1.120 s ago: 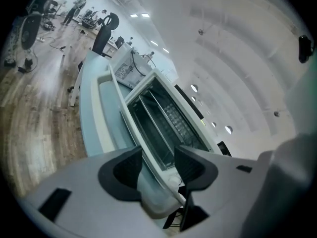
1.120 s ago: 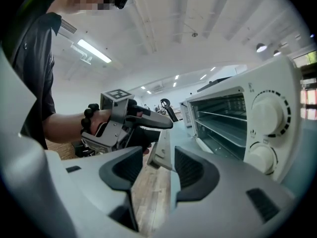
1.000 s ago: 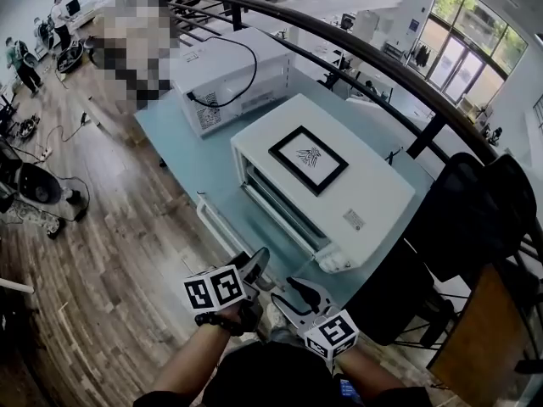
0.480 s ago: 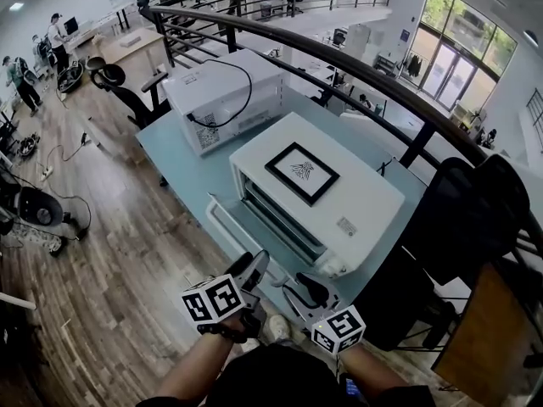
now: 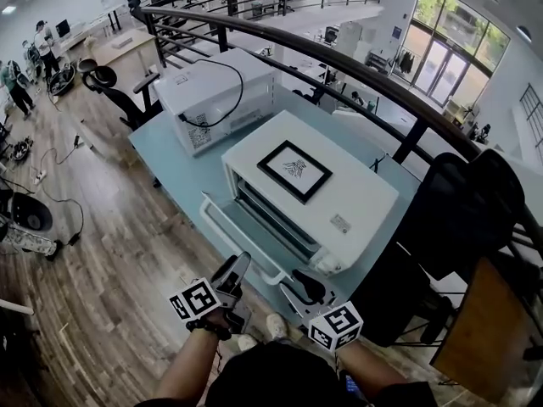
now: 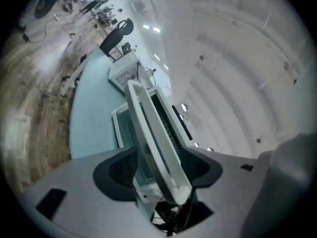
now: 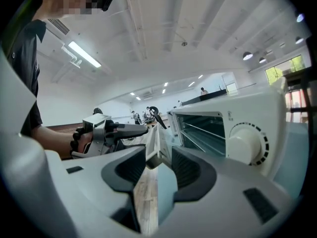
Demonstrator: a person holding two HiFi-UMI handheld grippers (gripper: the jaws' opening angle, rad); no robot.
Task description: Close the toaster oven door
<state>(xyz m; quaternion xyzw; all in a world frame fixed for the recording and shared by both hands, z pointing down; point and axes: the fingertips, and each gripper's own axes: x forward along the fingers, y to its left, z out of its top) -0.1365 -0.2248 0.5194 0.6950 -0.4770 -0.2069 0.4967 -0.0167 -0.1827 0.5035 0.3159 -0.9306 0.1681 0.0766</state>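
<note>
A white toaster oven [image 5: 339,193] stands on a pale teal table [image 5: 174,155]. Its door [image 5: 237,231] hangs open toward me, handle [image 5: 227,242] at the front edge. My left gripper [image 5: 241,261] sits just in front of the handle. In the left gripper view the door's edge [image 6: 148,128] runs between the left gripper's [image 6: 158,170] jaws with room on both sides; they have just been opening. My right gripper [image 5: 290,285] hovers by the door's right end. Its jaws have just been closing, and the door's corner [image 7: 157,150] shows in the gap of the right gripper [image 7: 158,167], seemingly untouched.
A second white appliance [image 5: 216,91] with a black cable stands behind the oven. A dark railing [image 5: 339,62] runs past the table's far side, and a black chair [image 5: 462,219] is at the right. Wooden floor [image 5: 102,253] lies to the left, with people far off.
My left gripper has drawn back toward the lower left and its jaws stand wider. The right gripper has barely shifted. The door stays open throughout.
</note>
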